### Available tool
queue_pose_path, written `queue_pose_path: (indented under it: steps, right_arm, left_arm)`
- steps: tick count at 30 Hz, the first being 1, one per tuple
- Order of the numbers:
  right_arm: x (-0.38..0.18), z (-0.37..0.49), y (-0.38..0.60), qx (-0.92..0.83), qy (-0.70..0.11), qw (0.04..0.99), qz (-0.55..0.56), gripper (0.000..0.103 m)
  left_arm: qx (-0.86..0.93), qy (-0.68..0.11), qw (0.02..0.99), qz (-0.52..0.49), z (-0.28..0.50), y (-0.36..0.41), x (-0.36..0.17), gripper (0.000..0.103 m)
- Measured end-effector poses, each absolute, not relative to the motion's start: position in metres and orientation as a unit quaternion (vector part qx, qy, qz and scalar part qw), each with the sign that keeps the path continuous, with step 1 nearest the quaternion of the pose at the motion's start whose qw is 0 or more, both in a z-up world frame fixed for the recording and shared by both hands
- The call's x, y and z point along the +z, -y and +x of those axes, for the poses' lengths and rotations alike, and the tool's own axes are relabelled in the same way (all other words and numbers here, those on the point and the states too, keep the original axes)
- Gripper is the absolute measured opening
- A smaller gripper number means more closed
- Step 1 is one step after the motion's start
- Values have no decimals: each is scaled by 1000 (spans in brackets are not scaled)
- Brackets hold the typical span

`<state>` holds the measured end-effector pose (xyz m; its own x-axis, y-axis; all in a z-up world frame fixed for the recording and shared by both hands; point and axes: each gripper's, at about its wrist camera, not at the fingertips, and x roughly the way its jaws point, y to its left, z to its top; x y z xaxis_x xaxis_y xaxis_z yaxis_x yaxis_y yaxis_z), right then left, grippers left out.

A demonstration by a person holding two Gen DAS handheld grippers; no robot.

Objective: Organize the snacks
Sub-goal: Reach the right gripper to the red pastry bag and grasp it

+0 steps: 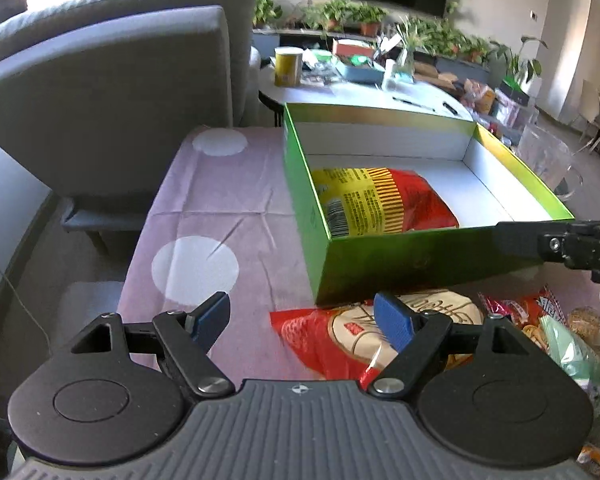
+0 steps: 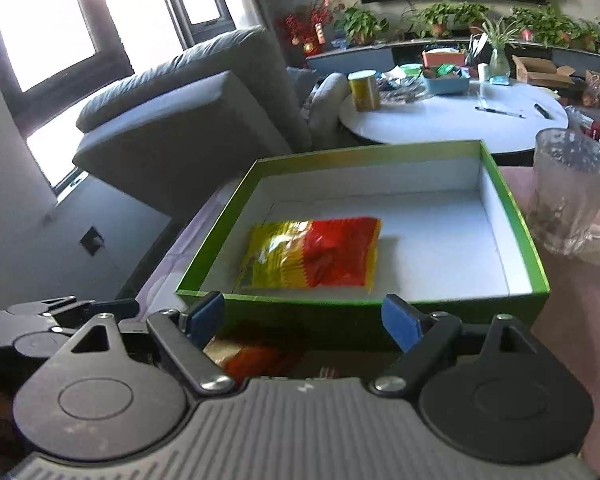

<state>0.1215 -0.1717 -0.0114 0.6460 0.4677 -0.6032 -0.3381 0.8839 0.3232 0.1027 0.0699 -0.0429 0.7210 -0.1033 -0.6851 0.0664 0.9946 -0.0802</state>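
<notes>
A green box (image 1: 380, 264) with a white inside stands on the pink cloth; it also shows in the right wrist view (image 2: 340, 308). A red and yellow snack bag (image 1: 380, 200) lies flat in it, also seen from the right wrist (image 2: 312, 254). My left gripper (image 1: 304, 320) is open and empty, low over the cloth, just above a red and cream snack bag (image 1: 332, 340) in front of the box. My right gripper (image 2: 304, 316) is open and empty, raised at the box's near wall; part of it shows in the left wrist view (image 1: 572, 244).
More snack packets (image 1: 540, 320) lie on the cloth at the right. A clear glass mug (image 2: 568, 192) stands right of the box. A grey sofa (image 1: 112, 100) is at the left. A white round table (image 2: 460, 120) with clutter stands behind.
</notes>
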Motion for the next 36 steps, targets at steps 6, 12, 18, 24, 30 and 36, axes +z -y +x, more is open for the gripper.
queue_pose_path:
  steps: [6, 12, 18, 24, 30, 36]
  right_arm:
    - [-15, 112, 163, 233, -370, 896, 77, 76]
    - [-18, 104, 156, 251, -385, 885, 74, 77]
    - [-14, 95, 145, 275, -394, 874, 72, 77]
    - [-12, 91, 135, 308, -407, 856, 82, 76]
    - [-32, 97, 125, 299, -462, 831, 84, 72]
    - [-44, 106, 123, 299, -492, 812, 95, 72]
  left_arm:
    - [-47, -370, 927, -42, 84, -74, -49, 77]
    - [-46, -374, 924, -70, 67, -85, -46, 77]
    - [-50, -372, 920, -111, 49, -98, -42, 77]
    - [-51, -374, 918, -120, 42, -100, -46, 78]
    - [-60, -391, 908, -140, 41, -101, -57, 87]
    - [-82, -410, 890, -183, 46, -106, -75, 87]
